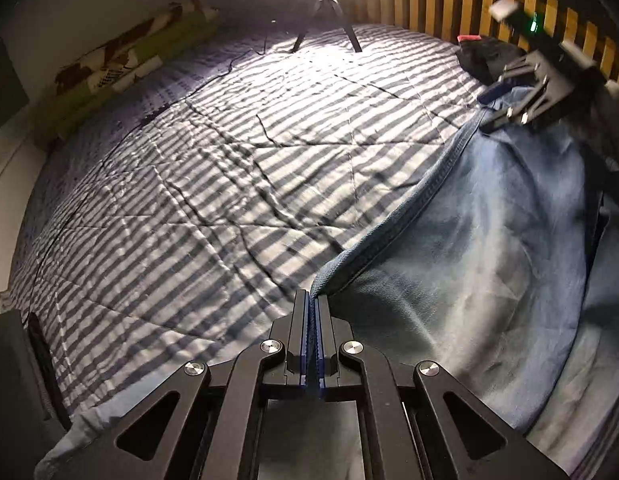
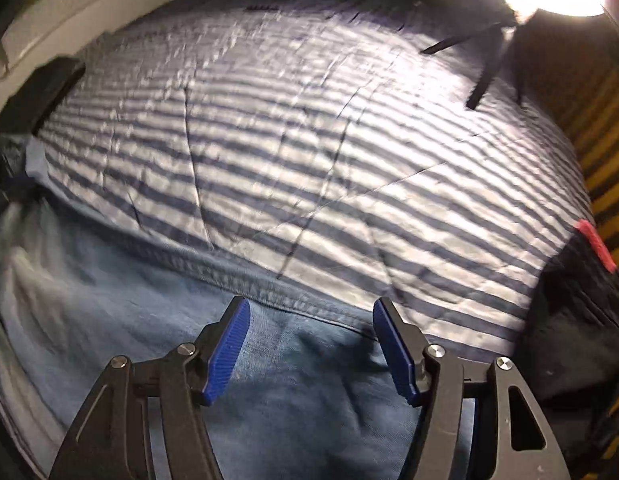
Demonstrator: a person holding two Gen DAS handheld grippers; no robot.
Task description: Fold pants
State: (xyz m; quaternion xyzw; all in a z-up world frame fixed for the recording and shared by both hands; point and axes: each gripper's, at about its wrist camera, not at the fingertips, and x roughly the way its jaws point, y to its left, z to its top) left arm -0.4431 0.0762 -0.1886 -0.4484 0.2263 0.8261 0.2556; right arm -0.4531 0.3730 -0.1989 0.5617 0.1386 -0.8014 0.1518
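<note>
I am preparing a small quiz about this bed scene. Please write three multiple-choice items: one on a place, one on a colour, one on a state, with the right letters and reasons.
1. Where do the pants lie?
A. on the striped blanket
B. on a wooden chair
C. on the floor

2. What colour are the pads of the right gripper?
A. red
B. blue
C. yellow

3. How is the left gripper?
A. wide open above the blanket
B. shut on the lamp stand
C. shut on the edge of the pants

Answers:
1 A, blue cloth rests on the striped blanket.
2 B, both ribbed pads are blue.
3 C, its pads meet with the seam corner pinched between them.
</note>
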